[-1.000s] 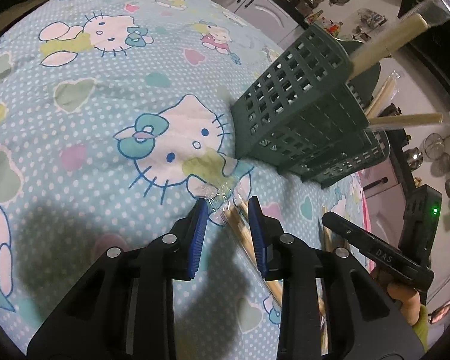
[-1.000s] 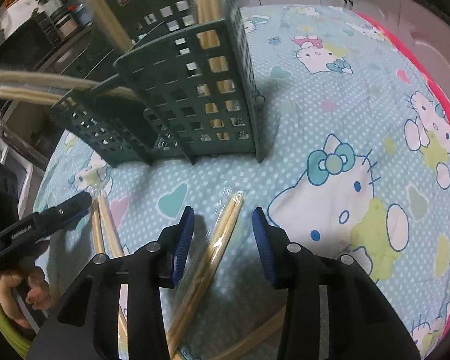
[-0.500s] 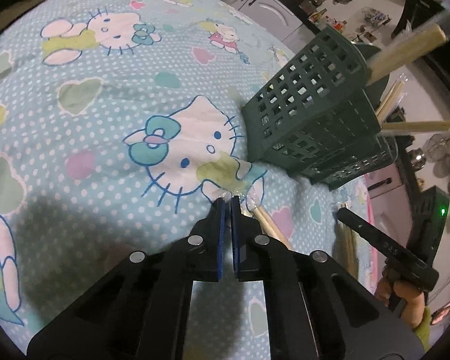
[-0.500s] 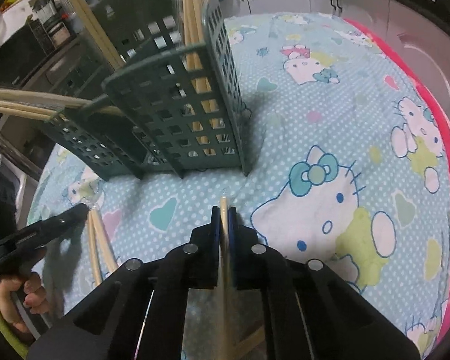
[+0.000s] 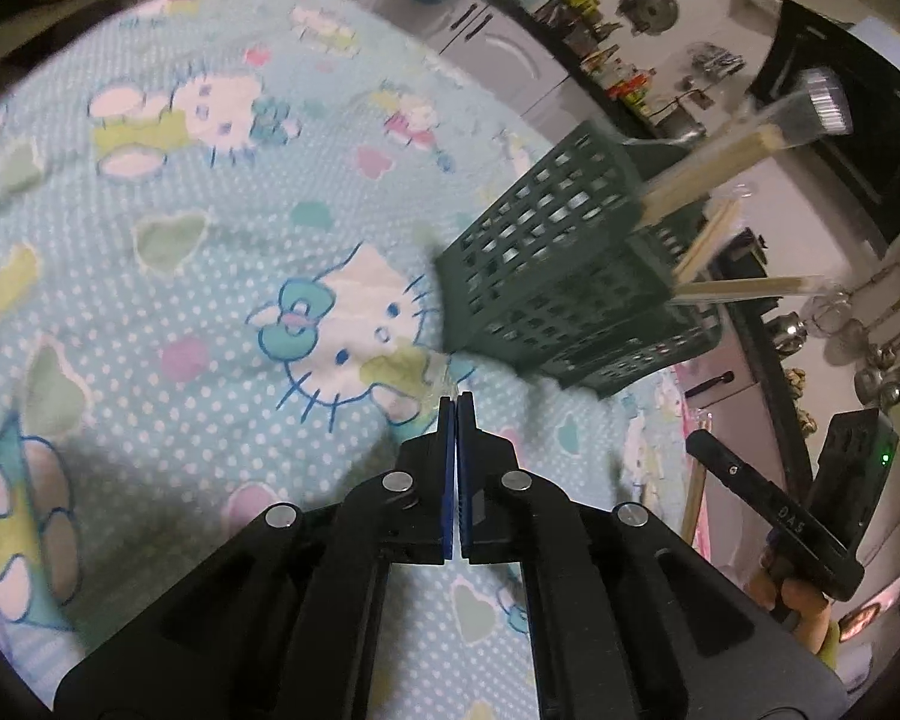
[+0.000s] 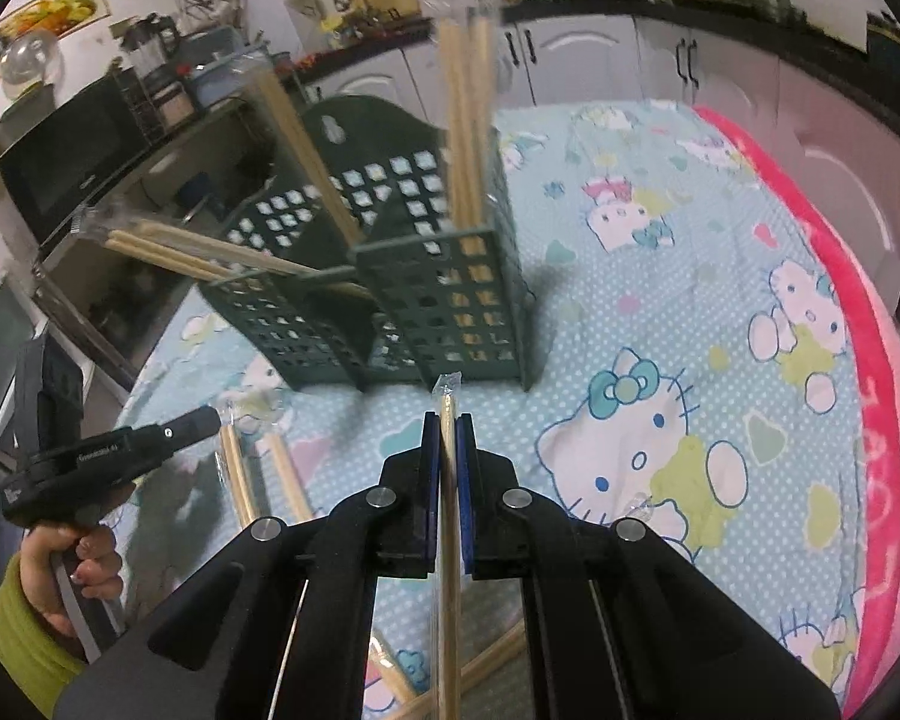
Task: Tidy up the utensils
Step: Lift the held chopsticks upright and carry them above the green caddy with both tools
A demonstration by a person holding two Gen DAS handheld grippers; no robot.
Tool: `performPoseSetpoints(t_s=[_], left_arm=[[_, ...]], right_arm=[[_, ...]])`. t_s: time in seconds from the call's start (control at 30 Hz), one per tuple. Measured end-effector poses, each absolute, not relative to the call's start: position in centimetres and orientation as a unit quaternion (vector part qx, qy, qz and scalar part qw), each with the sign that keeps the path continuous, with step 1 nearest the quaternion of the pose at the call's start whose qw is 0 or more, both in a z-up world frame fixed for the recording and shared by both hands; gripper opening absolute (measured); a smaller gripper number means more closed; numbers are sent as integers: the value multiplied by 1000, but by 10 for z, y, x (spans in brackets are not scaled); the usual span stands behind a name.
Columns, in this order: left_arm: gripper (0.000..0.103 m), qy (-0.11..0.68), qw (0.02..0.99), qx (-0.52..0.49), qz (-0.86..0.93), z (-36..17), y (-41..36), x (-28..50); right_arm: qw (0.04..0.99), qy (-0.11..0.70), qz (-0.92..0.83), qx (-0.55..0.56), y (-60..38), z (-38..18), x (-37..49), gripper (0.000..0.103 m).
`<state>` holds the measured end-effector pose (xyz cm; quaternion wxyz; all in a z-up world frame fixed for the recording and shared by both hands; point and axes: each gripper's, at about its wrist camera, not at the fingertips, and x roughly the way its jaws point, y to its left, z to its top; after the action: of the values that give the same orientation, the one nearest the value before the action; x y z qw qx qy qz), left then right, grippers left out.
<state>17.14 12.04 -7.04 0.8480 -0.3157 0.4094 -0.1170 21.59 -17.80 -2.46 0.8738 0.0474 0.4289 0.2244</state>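
A pale blue cartoon-cat cloth (image 6: pixel 660 324) covers the worktop, edged by a pink blanket (image 6: pixel 876 420) at the right. A dark green slotted utensil holder (image 6: pixel 402 300) stands upright at the far middle, with several wrapped chopstick pairs (image 6: pixel 465 120) leaning out of its compartments. More wrapped pairs (image 6: pixel 258 474) lie on the cloth at the near left. The right claw (image 6: pixel 448 420) is clamped on one wrapped chopstick pair (image 6: pixel 448 540), its tip pointing toward the holder. The left claw (image 5: pixel 455 402) is pinched tight on the clear wrapper end (image 5: pixel 444 375) of another pair, just near the holder's base.
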Motion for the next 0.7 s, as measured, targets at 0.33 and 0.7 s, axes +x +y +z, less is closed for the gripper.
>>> performPoseSetpoints(t_s=[0.33, 0.7], left_arm=[[0, 348, 882, -272, -161, 1, 97, 141], [0, 311, 905, -205, -209, 63, 44, 132]], right_arm=[[897, 359, 255, 45, -180, 27, 185, 6], [921, 290, 257, 47, -197, 75, 163, 6]])
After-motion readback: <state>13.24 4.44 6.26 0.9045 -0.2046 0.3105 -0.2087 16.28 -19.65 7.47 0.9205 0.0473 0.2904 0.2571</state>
